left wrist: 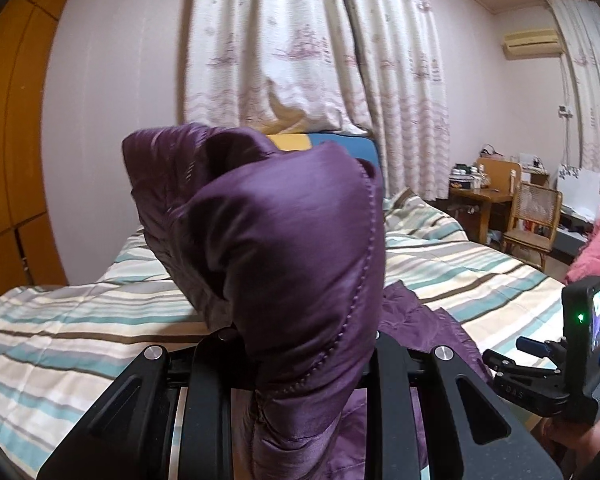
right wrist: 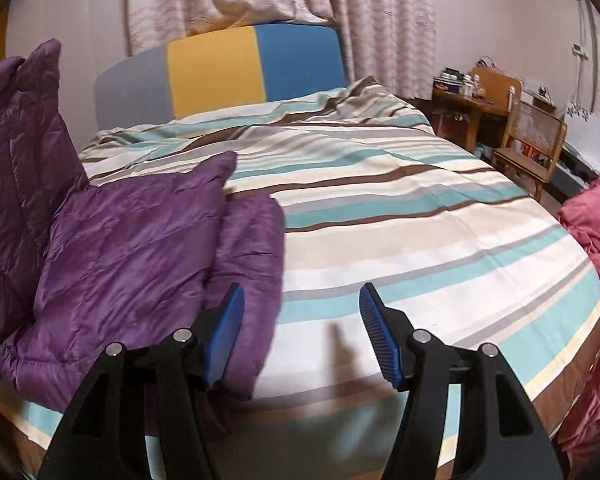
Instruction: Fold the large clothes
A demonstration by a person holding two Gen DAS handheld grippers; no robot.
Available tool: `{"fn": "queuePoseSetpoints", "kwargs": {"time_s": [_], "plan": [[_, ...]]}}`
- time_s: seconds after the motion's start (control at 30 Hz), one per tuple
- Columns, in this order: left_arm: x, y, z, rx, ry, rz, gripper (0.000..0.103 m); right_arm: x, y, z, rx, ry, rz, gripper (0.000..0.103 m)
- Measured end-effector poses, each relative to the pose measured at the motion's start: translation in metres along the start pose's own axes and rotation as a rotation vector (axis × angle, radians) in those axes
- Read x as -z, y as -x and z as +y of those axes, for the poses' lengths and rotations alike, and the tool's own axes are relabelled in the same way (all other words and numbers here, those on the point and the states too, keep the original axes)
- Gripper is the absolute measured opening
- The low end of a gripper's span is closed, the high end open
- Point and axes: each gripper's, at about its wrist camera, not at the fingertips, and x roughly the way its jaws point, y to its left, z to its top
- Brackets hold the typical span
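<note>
A purple quilted down jacket (left wrist: 276,240) is bunched up in my left gripper (left wrist: 300,360), which is shut on a thick fold of it and holds it above the striped bed (left wrist: 80,320). The fabric hides the fingertips. In the right wrist view the same jacket (right wrist: 120,248) lies at the bed's left front, with one part lifted at the far left. My right gripper (right wrist: 302,320) is open and empty, its blue pads (right wrist: 380,336) above the bed's front edge, the left pad next to the jacket's right edge.
The bed (right wrist: 400,208) has a striped cover and a grey, yellow and blue headboard (right wrist: 220,68). A pink blanket (right wrist: 596,240) lies at the right. A wooden desk (right wrist: 468,108) and chair (right wrist: 532,140) stand far right. Curtains (left wrist: 312,40) hang behind.
</note>
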Motion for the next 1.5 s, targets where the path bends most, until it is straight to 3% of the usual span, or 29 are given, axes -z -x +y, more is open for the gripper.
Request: {"fn": "queuePoseSetpoints", "kwargs": {"time_s": [0.2,0.4,0.63,0.97,1.03,1.1,1.17,1.3,1.5], "plan": [[0.001,-0.014,-0.025,0.047,-0.044,0.023,0.023,-0.006,-0.003,-0.01,0.036,-0.026,-0.001,0.063],[0.011,-0.027,-0.055,0.095,-0.111,0.063,0.023,-0.01,-0.004,-0.027,0.127,-0.038,-0.01,0.063],[0.028,-0.044,-0.086,0.137,-0.19,0.117,0.024,-0.012,-0.002,-0.041,0.145,-0.08,-0.008,0.065],[0.041,-0.078,-0.113,0.183,-0.278,0.185,0.049,-0.011,-0.003,-0.041,0.128,-0.099,0.005,0.065],[0.045,-0.084,-0.115,0.209,-0.282,0.209,0.062,-0.011,-0.003,-0.043,0.125,-0.109,0.007,0.065],[0.047,-0.081,-0.116,0.262,-0.285,0.214,0.082,-0.011,-0.003,-0.044,0.119,-0.116,0.01,0.065],[0.046,-0.074,-0.114,0.298,-0.268,0.204,0.09,-0.011,-0.002,-0.044,0.119,-0.116,0.008,0.065],[0.041,-0.059,-0.104,0.333,-0.196,0.209,0.09,-0.01,-0.002,-0.043,0.12,-0.115,0.007,0.065],[0.033,-0.022,-0.077,0.446,-0.039,0.176,0.093,-0.01,-0.002,-0.041,0.108,-0.115,0.007,0.066]]}}
